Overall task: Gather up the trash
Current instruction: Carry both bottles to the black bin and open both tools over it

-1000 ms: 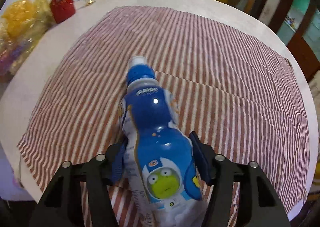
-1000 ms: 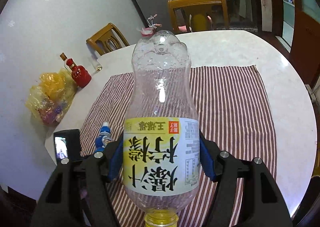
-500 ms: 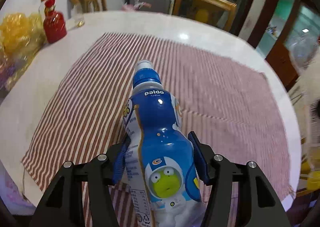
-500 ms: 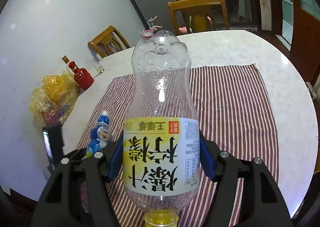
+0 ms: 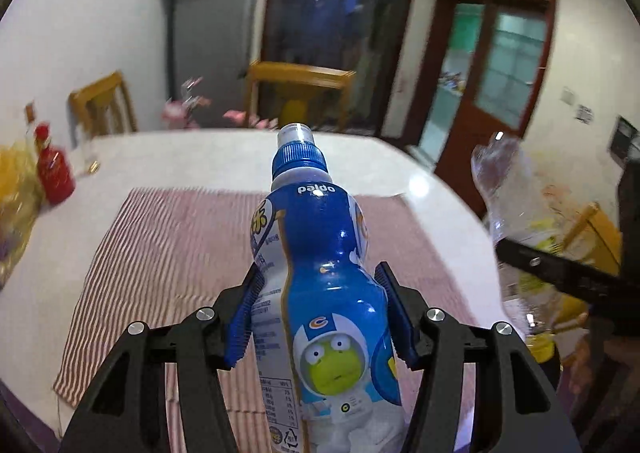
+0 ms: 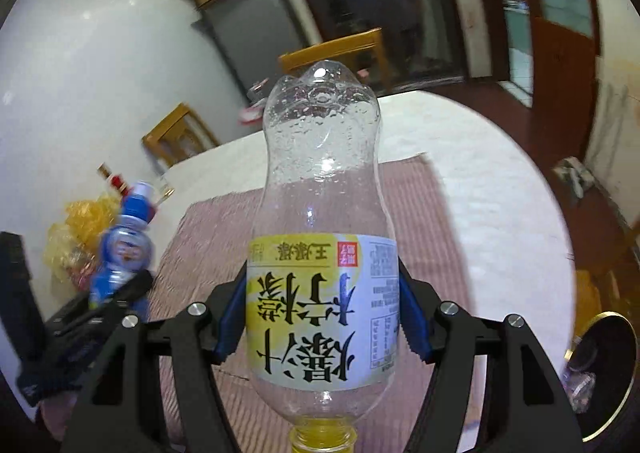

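Observation:
My left gripper [image 5: 320, 305] is shut on a small blue Paldo bottle [image 5: 320, 277] with a green cartoon figure, cap pointing away, held above the table. My right gripper [image 6: 322, 313] is shut on a clear empty plastic bottle [image 6: 322, 213] with a yellow and white label, its yellow neck toward the camera. The blue bottle also shows in the right wrist view [image 6: 126, 241] at the left. The clear bottle also shows in the left wrist view [image 5: 504, 189] at the right.
A round white table [image 5: 224, 157] carries a red-striped cloth [image 5: 168, 245]. A red bottle [image 5: 54, 173] and a yellow plastic bag [image 6: 80, 229] sit at the table's left. Wooden chairs [image 5: 296, 93] stand behind. A black bin with a gold rim [image 6: 608, 369] is at lower right.
Both grippers have lifted and tilted up with their bottles; the table has dropped lower in both views. The bin has come into the right wrist view.

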The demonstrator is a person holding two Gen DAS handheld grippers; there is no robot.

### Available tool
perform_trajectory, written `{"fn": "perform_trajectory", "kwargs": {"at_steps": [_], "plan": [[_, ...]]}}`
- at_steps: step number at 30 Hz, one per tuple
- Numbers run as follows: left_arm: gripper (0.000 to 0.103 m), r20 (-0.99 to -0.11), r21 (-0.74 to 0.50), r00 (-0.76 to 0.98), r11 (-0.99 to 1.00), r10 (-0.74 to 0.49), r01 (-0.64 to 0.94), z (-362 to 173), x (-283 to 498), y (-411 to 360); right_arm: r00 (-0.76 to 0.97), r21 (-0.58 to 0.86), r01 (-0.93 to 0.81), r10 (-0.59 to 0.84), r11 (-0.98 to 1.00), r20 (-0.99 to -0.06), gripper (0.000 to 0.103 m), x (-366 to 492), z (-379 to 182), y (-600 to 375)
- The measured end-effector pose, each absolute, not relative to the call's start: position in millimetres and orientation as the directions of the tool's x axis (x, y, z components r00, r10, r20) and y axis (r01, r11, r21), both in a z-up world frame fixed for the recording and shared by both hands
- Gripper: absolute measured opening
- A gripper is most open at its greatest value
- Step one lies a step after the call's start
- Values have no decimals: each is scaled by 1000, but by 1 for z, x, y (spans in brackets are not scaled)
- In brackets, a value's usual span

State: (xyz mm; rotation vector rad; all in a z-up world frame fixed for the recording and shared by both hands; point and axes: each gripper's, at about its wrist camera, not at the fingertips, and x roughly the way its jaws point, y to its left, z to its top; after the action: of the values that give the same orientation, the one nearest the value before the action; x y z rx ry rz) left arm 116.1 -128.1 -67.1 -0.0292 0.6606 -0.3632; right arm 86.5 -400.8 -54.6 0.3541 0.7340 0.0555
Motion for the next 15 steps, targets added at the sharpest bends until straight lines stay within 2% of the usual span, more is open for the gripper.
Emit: {"fn": "perform_trajectory", "kwargs": {"at_steps": [7, 15], "plan": [[55, -501, -114, 713, 854, -491, 507, -27, 88, -193, 764, 330, 276, 3, 903, -645, 64, 34, -55, -478], [55, -454, -95, 605, 710, -654, 697, -9, 46, -282, 721, 332, 508, -181, 795, -669, 64, -45, -73, -563]]}}
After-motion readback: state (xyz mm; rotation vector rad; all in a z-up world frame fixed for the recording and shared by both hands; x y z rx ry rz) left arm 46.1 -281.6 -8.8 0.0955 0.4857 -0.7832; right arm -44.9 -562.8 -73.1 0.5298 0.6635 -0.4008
